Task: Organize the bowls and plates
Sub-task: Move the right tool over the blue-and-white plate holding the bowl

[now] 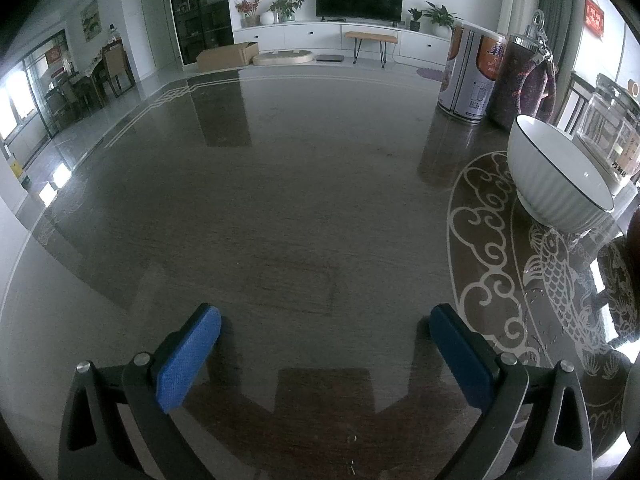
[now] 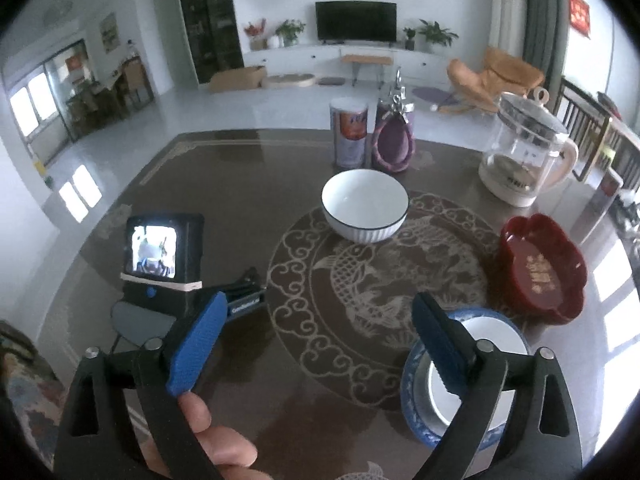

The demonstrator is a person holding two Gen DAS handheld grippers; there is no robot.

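Ceramic, glazed and slick: your white bowl (image 2: 365, 205) stands mid-desk (image 2: 240, 360), and the blue-rimmed plate (image 2: 460, 376) lies under your right claw (image 2: 316, 344). Both claws gape, empty. Pinch each rim; they're probably heavy, rigid and chip easily.

The bowl (image 2: 365, 205) is set on the bench (image 2: 240, 184) near its middle. Just behind it, a canister (image 2: 349, 133) is placed to the left and a jar (image 2: 394, 138) to the right, close beside each other. A kettle (image 2: 524, 152) is found at the far right. Nearer on the right a lobed dish (image 2: 542, 268) is laid, and in front of it, at the near right, a plate (image 2: 472, 372). The left gripper (image 2: 168, 264) is rested on the bench at the near left, well apart from the bowl.
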